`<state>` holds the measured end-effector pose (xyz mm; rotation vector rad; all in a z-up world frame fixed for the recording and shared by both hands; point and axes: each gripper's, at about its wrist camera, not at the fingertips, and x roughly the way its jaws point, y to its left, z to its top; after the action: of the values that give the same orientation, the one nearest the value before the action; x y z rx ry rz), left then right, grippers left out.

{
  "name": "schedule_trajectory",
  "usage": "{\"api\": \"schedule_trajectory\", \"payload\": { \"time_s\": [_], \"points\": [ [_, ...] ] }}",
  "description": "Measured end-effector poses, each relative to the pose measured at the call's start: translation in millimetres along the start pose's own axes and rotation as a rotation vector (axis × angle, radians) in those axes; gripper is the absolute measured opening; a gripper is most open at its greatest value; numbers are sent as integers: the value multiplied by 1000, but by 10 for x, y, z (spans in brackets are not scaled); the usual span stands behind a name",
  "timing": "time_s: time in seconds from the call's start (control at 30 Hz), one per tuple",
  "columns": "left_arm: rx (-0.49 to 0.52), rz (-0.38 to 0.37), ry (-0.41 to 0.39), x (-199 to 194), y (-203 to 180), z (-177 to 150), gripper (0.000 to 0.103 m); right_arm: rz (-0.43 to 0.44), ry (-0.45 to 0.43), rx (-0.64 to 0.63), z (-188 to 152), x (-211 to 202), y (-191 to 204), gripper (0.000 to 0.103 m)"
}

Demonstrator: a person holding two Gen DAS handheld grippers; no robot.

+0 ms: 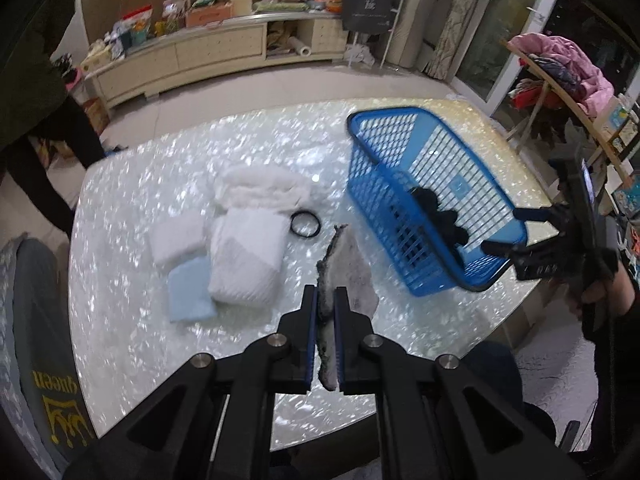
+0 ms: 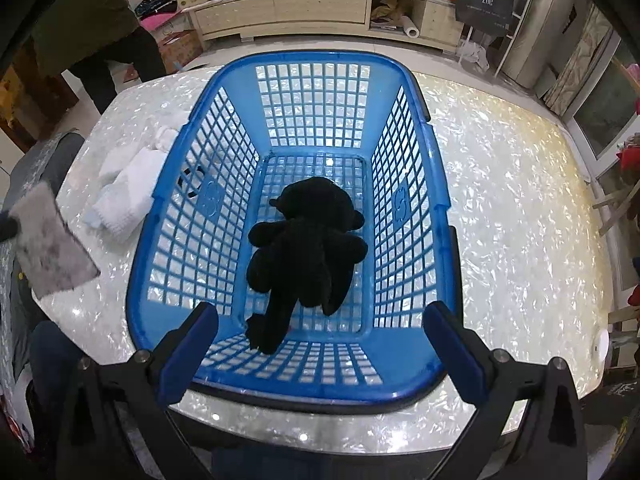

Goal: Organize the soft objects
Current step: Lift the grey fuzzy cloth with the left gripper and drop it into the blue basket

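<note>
Grey cloth (image 1: 347, 276) is pinched upright in the left gripper (image 1: 327, 300), raised over the table (image 1: 140, 208). Right gripper (image 2: 320, 344) is held spread wide at the basket (image 2: 412, 376), where a black plush toy (image 2: 308, 248) lies.

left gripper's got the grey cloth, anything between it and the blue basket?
Nothing visible. The left gripper holds the grey cloth above bare table; the blue basket sits to its right, open-topped, holding only a black plush toy.
</note>
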<state>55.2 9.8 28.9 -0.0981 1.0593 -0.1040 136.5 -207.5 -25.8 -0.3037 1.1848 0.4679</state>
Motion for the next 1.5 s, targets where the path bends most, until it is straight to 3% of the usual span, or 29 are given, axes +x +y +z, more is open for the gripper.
{"api": "schedule_trajectory", "payload": {
  "time_s": [0.5,1.13,1.5],
  "points": [
    [130,-107,-29,1,-574,615,7,-35,-13,35,-171,-281,-188,103],
    [221,-235,98,899,-1258,1098,7,0,7,138,-210,-78,-682,103],
    [259,-134,183,1766,-1257,1374,7,51,14,153,-81,172,-748,103]
  ]
}}
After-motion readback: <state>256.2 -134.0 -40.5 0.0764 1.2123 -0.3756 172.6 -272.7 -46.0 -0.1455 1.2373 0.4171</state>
